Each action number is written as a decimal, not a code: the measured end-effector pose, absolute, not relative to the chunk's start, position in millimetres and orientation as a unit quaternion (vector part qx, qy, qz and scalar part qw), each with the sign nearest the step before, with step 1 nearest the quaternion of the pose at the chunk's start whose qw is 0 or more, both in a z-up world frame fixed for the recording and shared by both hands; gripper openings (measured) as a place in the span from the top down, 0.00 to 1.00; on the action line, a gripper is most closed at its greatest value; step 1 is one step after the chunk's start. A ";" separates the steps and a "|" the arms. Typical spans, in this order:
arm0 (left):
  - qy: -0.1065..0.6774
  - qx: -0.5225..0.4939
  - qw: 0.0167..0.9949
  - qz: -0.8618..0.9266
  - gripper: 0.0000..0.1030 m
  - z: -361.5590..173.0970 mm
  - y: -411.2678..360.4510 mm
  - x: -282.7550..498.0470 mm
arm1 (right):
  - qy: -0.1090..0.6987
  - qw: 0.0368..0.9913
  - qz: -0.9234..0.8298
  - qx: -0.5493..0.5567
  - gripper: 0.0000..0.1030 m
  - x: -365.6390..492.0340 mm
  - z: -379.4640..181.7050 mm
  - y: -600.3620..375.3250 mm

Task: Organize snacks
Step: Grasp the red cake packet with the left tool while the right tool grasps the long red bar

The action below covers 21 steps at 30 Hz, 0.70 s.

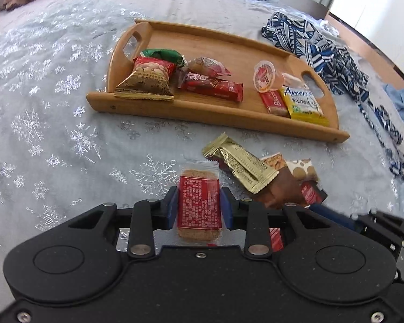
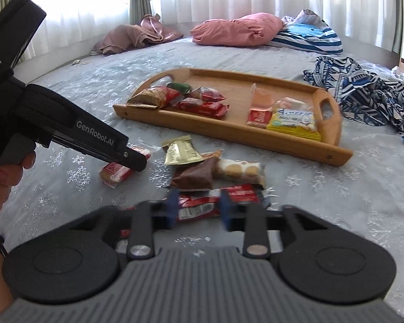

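Two hand-held grippers work over a bed (image 1: 54, 102) covered in a grey spread with silver snowflakes. The left hand-held gripper (image 1: 199, 204) is pinching a clear-wrapped biscuit bar (image 1: 198, 202) with a red printed label, its blue pads pressed against the packet's two long sides. The right hand-held gripper (image 2: 198, 210) has its jaws drawn in around a red wrapped snack (image 2: 199, 207) with a barcode; the view is blurred there, but the pads appear to press on it. Both packets lie near the bed's near edge, beside a small loose heap: a gold foil bar (image 1: 239, 165), a brown packet (image 2: 196, 176) and a biscuit pack (image 2: 239, 172) with round cookies pictured. Farther toward the middle of the bed sits a wooden tray (image 1: 229, 123), already holding a peanut bag (image 1: 145, 80), red bars, a jelly cup (image 1: 265, 76), a red pack reading "Biscoff" in part, and a yellow pack reading "Americ…". The step in hand seems to be picking up; next, each packet likely needs lifting and carrying over the tray's near rim. "GenRobot.AI" is printed on the left tool.
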<state>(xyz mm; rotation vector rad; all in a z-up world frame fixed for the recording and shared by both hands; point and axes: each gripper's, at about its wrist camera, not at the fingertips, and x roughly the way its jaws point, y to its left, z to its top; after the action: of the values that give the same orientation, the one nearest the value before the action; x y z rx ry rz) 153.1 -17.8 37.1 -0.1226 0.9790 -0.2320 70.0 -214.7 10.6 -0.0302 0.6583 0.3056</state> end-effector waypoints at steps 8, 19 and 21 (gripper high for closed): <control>0.475 -0.148 0.860 -0.118 0.70 40.2 -21.2 169.5 | 0.333 0.932 0.145 -0.005 0.80 65.1 9.4 -227.0; 0.454 -0.119 0.881 -0.056 0.40 28.4 -66.1 185.9 | 0.318 0.937 0.143 -0.029 0.69 60.1 6.8 -218.9; 0.459 -0.119 0.879 -0.050 0.43 24.6 -69.3 187.6 | 0.319 0.937 0.143 -0.025 0.68 60.0 6.4 -219.8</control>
<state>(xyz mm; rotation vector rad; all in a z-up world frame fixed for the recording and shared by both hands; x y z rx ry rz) 187.6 -69.3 24.6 -0.2486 0.9559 -0.1036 60.0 -219.8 6.4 -0.0517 0.6511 0.2922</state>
